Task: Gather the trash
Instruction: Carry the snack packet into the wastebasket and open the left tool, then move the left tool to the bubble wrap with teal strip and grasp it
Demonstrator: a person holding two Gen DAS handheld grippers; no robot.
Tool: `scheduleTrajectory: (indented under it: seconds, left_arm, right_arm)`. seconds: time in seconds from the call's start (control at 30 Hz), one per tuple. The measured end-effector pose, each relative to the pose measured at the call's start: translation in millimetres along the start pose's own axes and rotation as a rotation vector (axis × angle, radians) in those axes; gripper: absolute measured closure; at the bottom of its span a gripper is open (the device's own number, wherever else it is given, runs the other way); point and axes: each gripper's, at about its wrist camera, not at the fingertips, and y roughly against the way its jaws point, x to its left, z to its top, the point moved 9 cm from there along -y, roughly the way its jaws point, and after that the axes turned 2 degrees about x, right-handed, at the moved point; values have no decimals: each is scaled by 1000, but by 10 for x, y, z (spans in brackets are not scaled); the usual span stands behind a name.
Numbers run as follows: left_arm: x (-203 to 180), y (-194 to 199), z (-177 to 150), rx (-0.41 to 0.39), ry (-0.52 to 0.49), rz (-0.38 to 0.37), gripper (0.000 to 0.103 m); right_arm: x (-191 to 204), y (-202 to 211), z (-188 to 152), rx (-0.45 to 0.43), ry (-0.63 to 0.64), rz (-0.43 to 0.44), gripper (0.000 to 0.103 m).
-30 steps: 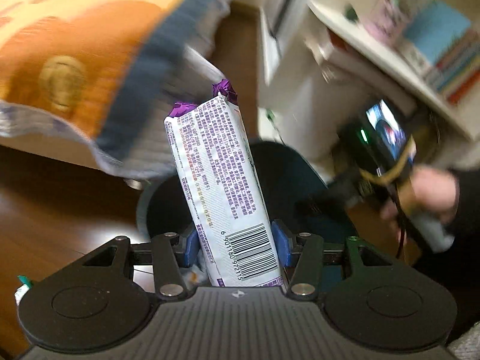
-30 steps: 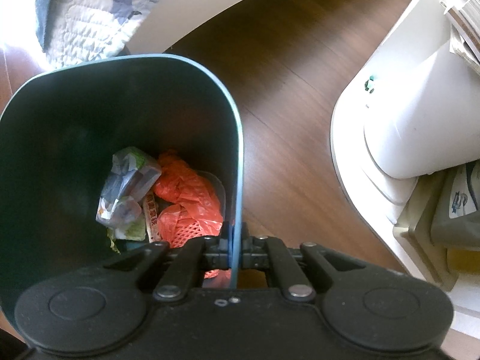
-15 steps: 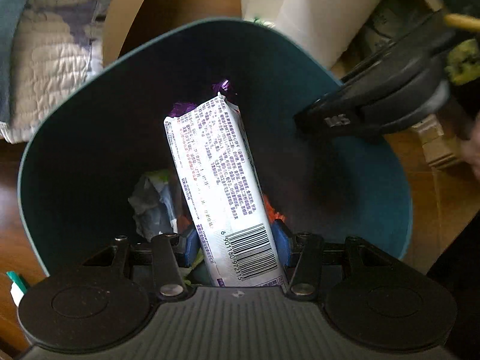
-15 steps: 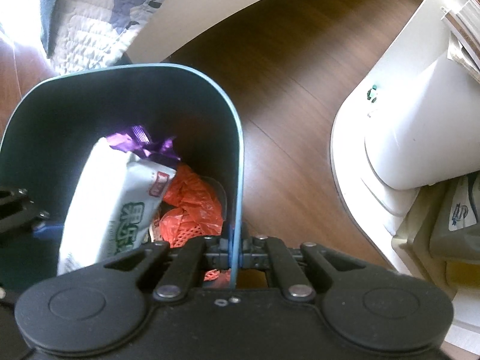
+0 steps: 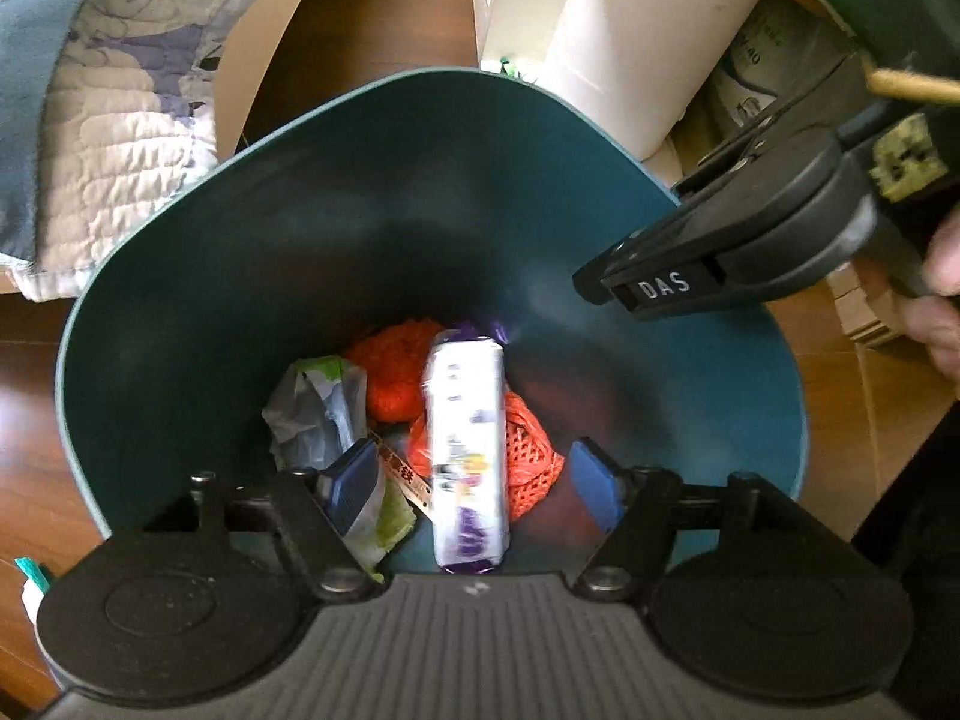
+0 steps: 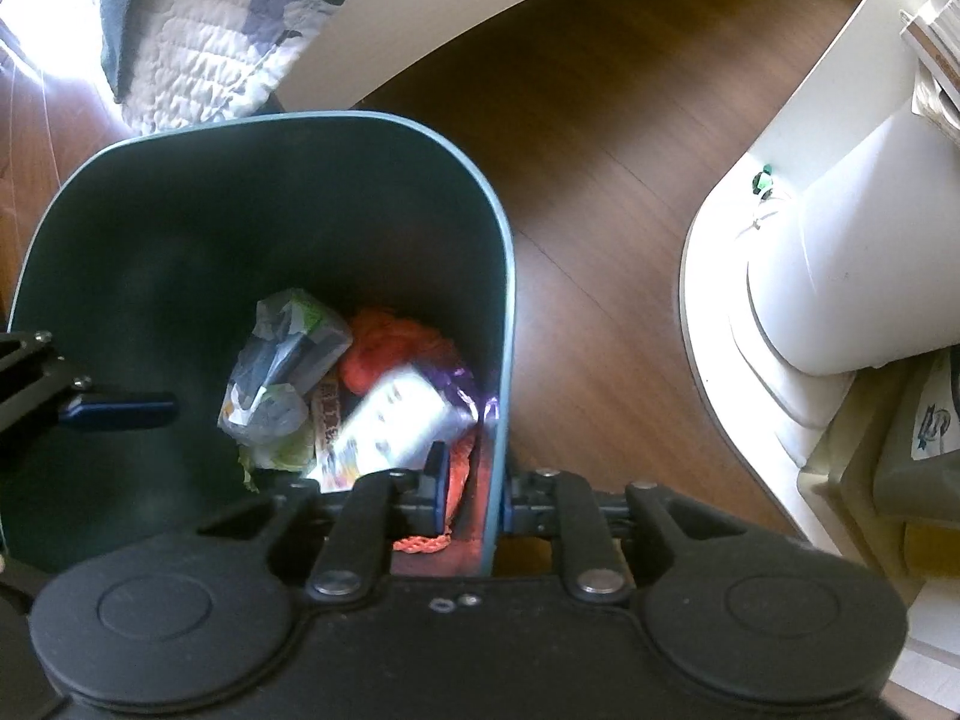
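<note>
A teal bin (image 5: 420,75) stands on the wood floor, and I look down into it. The white and purple snack package (image 5: 468,450) is blurred and loose among the trash at the bottom, touching neither pad. My left gripper (image 5: 474,480) hovers over the bin mouth with its jaws opening wide. One of its blue fingers (image 6: 120,411) shows in the right wrist view. My right gripper (image 6: 471,489) straddles the bin's wall (image 6: 504,276), its jaws opening, with a gap at the inner pad. An orange net (image 5: 528,444) and a crumpled wrapper (image 5: 318,408) lie beside the package (image 6: 402,420).
A quilted blanket (image 5: 120,108) hangs over a bed edge behind the bin. A white round appliance (image 6: 840,276) on a pale base stands to the right, with boxes beside it. Dark wood floor (image 6: 600,150) lies between them. A person's hand (image 5: 942,312) holds the right tool.
The left jaws have spread and the package has dropped from them to the bin's bottom. The right jaws, earlier shut on the bin's wall, have parted from it.
</note>
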Motion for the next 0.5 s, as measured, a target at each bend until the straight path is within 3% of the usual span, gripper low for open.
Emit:
scheduleTrajectory:
  seconds: [0.17,0.3,0.5]
  left_arm:
    - [115,383,-78,-68,19,-23,33]
    - [303,698,-119,-137,72,-42,25]
    - [778,1090,-308,-222,152,23,25]
  right_arm:
    - [7,-5,-3,3,8,16,76]
    - [38,1,-13,0,20,9,72]
    - [68,37,-24,4,15,16,67]
